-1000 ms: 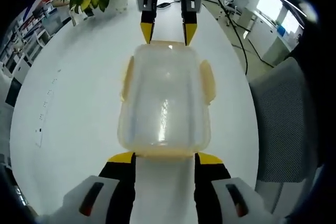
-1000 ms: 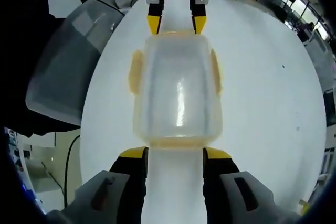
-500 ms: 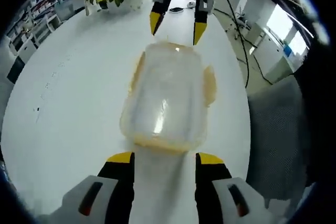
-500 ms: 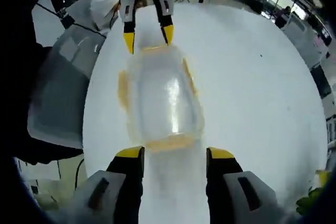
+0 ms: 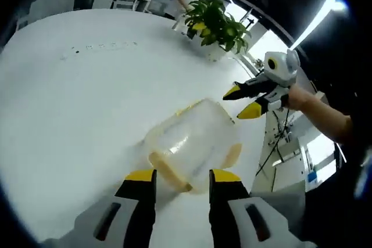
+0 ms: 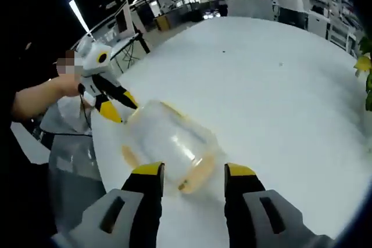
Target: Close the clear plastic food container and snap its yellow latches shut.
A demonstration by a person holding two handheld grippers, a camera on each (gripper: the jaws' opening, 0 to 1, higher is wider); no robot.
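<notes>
In the left gripper view my left gripper [image 5: 181,176] rises from the bottom with its yellow-tipped jaws standing apart and nothing between them. The clear plastic food container [image 5: 195,146] lies just past the tips on the white table [image 5: 70,103], its lid on, its near end close to the jaws; I cannot tell whether they touch it. A yellow latch [image 5: 168,169] runs across that near end, and another yellow flap shows at the lower right side. I can make out nothing inside the container through the cloudy plastic. Beyond it, off its far right corner, my right gripper [image 5: 245,101] hangs in the air in my hand [image 5: 299,98], jaws parted a little and apart from the container. Further back a potted plant [image 5: 218,22] stands on the table.

In the right gripper view my right gripper [image 6: 193,171] has its jaws wide open too, holding nothing, with the container [image 6: 168,143] lying just ahead of the tips, a yellow latch [image 6: 195,178] at its near end. Past its far left corner my left gripper [image 6: 114,107] shows, its jaws slightly apart, close to the container's edge. Behind that sits a grey chair [image 6: 70,166] beside the table [image 6: 273,85].
</notes>
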